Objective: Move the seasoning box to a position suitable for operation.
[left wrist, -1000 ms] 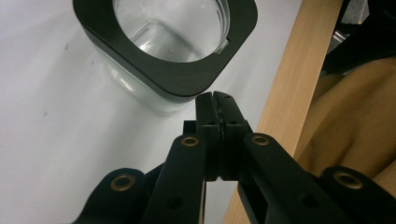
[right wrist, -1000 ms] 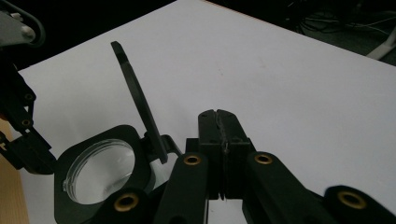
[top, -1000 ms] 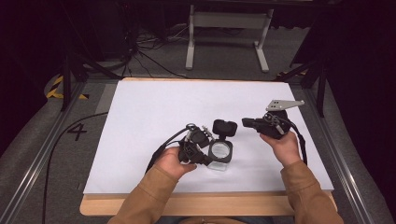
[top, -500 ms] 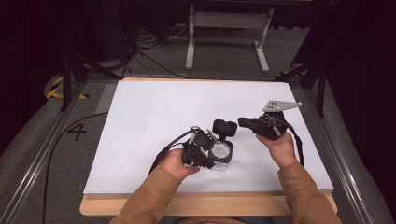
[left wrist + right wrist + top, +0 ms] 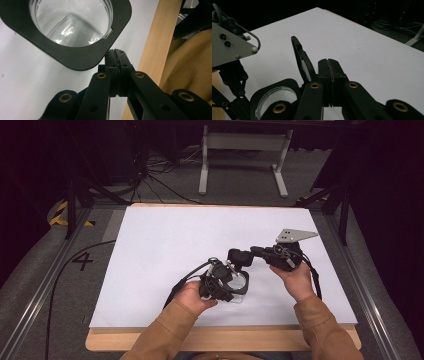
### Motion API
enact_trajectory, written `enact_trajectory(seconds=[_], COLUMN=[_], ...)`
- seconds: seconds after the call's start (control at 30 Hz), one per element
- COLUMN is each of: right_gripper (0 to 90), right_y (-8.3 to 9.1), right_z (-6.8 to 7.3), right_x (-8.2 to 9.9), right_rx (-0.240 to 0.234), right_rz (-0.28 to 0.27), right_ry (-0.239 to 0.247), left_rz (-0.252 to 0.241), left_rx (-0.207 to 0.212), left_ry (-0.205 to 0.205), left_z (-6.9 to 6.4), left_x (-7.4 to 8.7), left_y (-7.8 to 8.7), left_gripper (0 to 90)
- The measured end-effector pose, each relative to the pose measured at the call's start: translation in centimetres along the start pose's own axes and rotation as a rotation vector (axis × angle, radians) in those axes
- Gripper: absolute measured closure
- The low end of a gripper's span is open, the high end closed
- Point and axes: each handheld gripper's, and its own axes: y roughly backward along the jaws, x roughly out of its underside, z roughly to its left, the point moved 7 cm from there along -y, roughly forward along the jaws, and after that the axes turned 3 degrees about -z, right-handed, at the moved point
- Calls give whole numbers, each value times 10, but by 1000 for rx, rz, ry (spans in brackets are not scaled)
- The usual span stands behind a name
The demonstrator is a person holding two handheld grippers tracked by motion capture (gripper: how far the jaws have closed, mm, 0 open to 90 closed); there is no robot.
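I am holding my left tool (image 5: 220, 282) near the near edge of the white table (image 5: 165, 235), a little left of the middle, and its jaws are pressed fully together with nothing between them. Just beside its tips a clear glass jar (image 5: 72, 22) with a black square collar (image 5: 82, 58) is standing on the table. I am keeping my right tool (image 5: 250, 254) to the right of the jar, pointing left, with its jaws also closed tight and empty. A black lid (image 5: 302, 60) is standing up on its edge just beside the right tool, close to the jar.
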Motion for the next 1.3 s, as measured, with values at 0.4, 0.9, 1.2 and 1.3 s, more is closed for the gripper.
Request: enact_trajectory(seconds=[0.4,0.9,1.2,1.3], right_gripper=[893,892,892,889], right_y=[-1,-11,-20,-19], right_z=[16,32,36,36], right_x=[4,22,33,33], right_rx=[-46,-92,-115,-110], right_rz=[76,226,291,294], right_ry=[48,84,90,98], left_rz=[2,9,8,8], left_rx=[-3,18,22,21], left_ry=[7,-10,-20,-11], left_z=[0,-5,-6,-7], left_x=[0,0,0,0], left_y=[0,6,10,11], left_gripper=[898,885,880,880])
